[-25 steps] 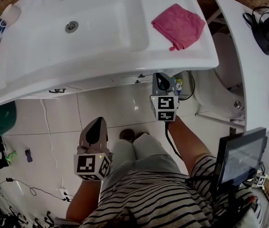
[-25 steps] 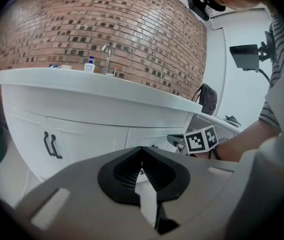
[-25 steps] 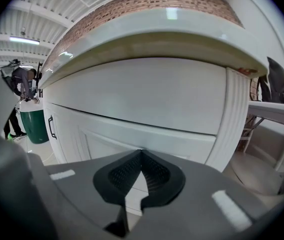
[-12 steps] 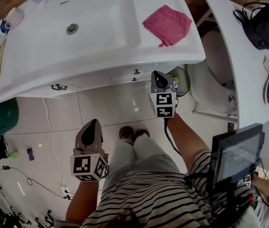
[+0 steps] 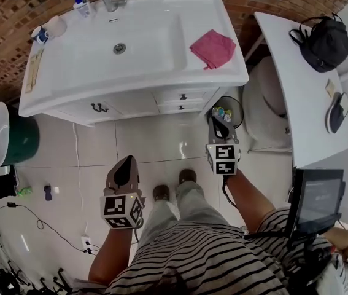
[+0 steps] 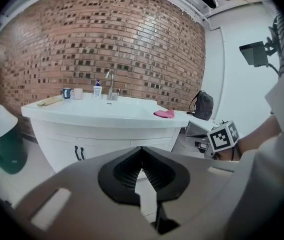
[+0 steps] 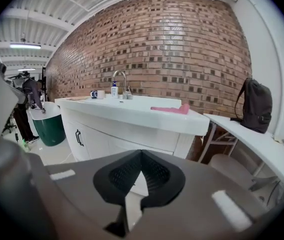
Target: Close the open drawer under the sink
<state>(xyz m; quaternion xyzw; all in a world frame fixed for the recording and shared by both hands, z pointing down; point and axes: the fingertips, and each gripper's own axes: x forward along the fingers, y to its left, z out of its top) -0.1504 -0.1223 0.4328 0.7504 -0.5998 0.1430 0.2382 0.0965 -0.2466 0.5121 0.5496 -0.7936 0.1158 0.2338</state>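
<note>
The white sink cabinet (image 5: 134,106) stands at the top of the head view. Its two small drawer fronts (image 5: 183,102), each with a dark knob, sit under the counter's right part and look flush with the cabinet face. My right gripper (image 5: 213,120) is shut on nothing and hangs over the floor, a short way in front of the drawers and apart from them. My left gripper (image 5: 127,159) is also shut and empty, further back over the tiles. The left gripper view shows the left gripper (image 6: 142,149) pointing at the cabinet (image 6: 101,144). The right gripper (image 7: 140,153) faces the cabinet (image 7: 89,134) too.
A pink cloth (image 5: 213,48) lies on the counter right of the basin (image 5: 131,42). A small wire basket (image 5: 226,112) stands by the cabinet's right corner, beside a white seat (image 5: 266,103). At right, a white table (image 5: 296,97) carries a black backpack (image 5: 326,42). A green bin (image 5: 20,141) is at left.
The person has stepped back from the sink. The right gripper, up against the drawer front a second ago, is now clear of it. The left gripper moved back as well.
</note>
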